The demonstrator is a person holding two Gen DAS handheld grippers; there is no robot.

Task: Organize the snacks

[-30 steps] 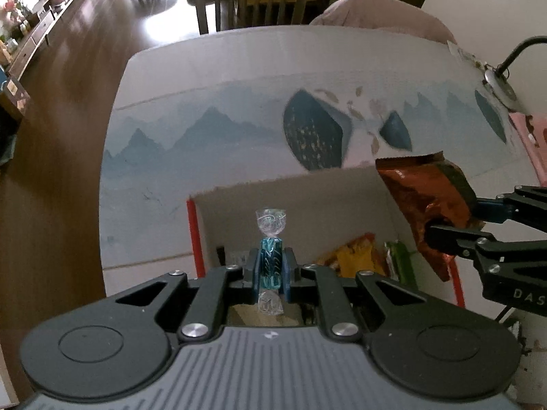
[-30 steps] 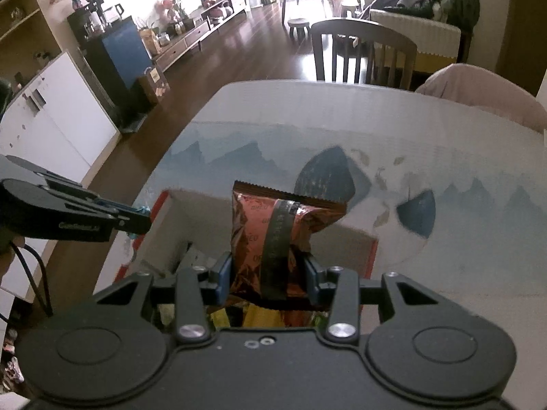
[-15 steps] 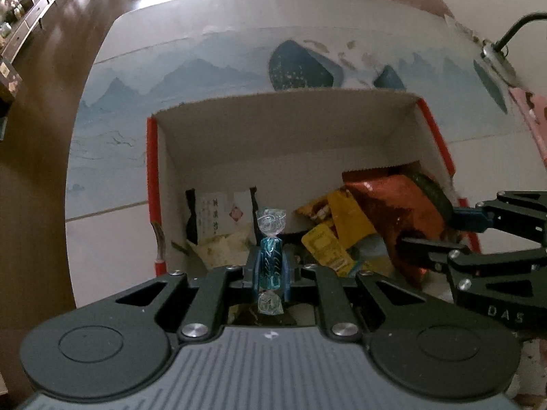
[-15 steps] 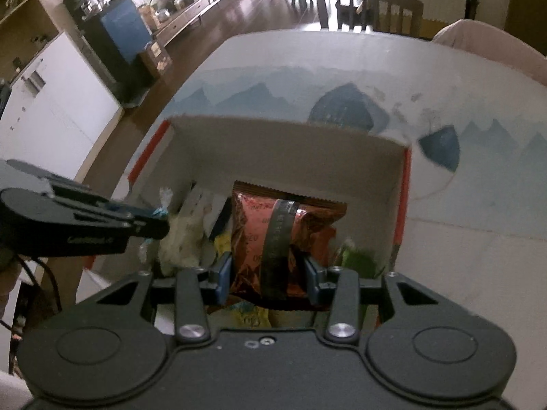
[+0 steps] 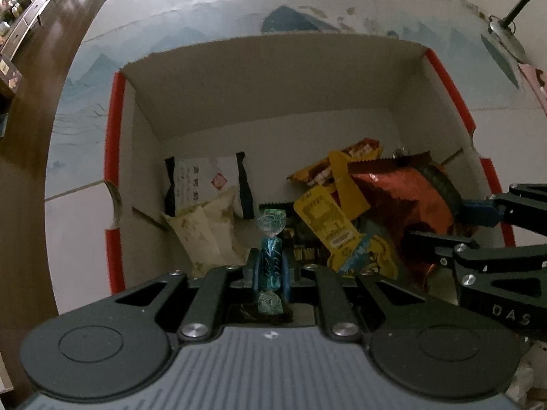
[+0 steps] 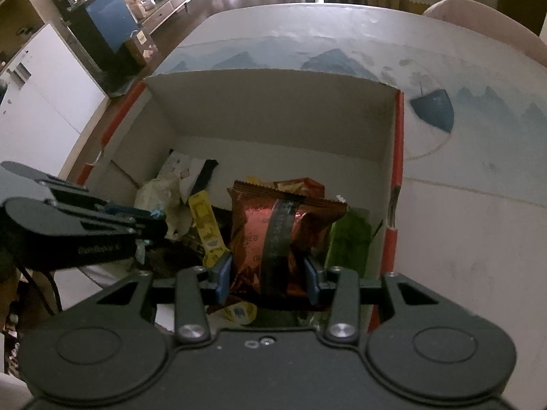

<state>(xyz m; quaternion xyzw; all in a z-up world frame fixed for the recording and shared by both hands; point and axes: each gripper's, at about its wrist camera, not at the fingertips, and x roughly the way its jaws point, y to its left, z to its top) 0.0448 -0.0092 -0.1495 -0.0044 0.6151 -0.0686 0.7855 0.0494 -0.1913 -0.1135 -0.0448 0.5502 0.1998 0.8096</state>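
Free box (image 5: 273,78) floor beyond snacks (image 5: 328,225)

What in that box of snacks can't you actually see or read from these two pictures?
- Box floor under the pile: hidden by snacks, both views.
- Print on the white packet: too small, left view.
- Lower part of the red bag: covered by the right gripper, right view.
- Green packet: mostly behind the red bag, right view.
- Sweet in the left gripper: lettering blurred.

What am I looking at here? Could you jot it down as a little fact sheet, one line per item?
Setting: cardboard box with red edges on a table
Left gripper: shut on a blue twist-wrapped candy
Right gripper: shut on a reddish foil snack bag
Box contents: yellow packets, a pale pillow packet
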